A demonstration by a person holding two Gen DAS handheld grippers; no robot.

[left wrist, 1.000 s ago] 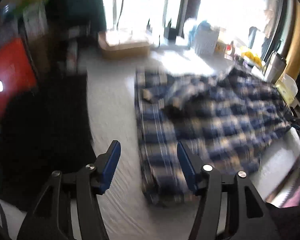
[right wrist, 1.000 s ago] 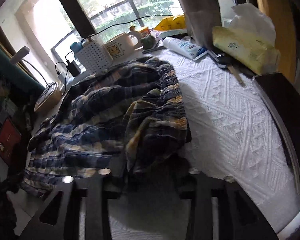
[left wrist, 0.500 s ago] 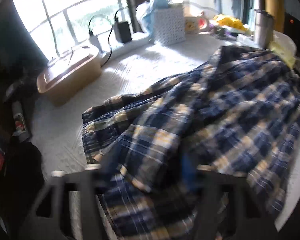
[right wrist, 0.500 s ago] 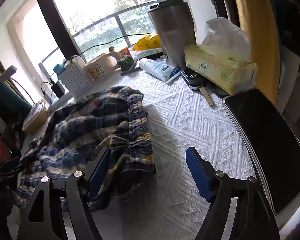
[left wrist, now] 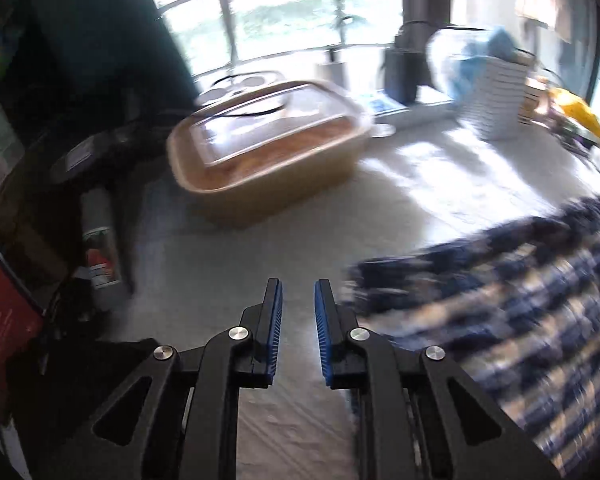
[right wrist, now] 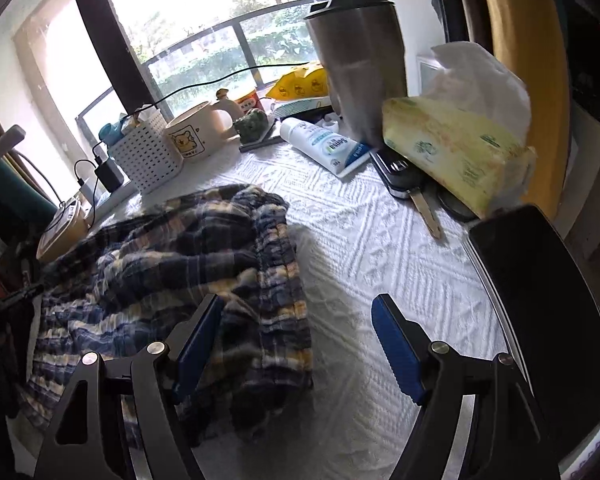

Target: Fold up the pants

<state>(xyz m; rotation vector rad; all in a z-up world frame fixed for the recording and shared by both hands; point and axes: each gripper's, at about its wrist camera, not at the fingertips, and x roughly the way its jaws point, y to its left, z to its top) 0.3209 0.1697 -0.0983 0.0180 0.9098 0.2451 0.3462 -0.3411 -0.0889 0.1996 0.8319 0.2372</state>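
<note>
The blue, white and yellow plaid pants lie bunched on the white textured tablecloth, their waistband edge toward the right. In the left wrist view the pants appear blurred at the right. My left gripper hovers over bare cloth just left of the pants, its blue pads close together with a narrow gap and nothing between them. My right gripper is wide open above the near right edge of the pants, its left finger over the fabric, and it holds nothing.
A tan lidded box and a white basket stand at the back. A steel tumbler, tissue pack, cream tube, mug, key and a dark tablet crowd the right side.
The left gripper has swung left off the pants and its jaws have narrowed from wide open. The right gripper opened half a second ago and has stayed open, moving slightly closer.
</note>
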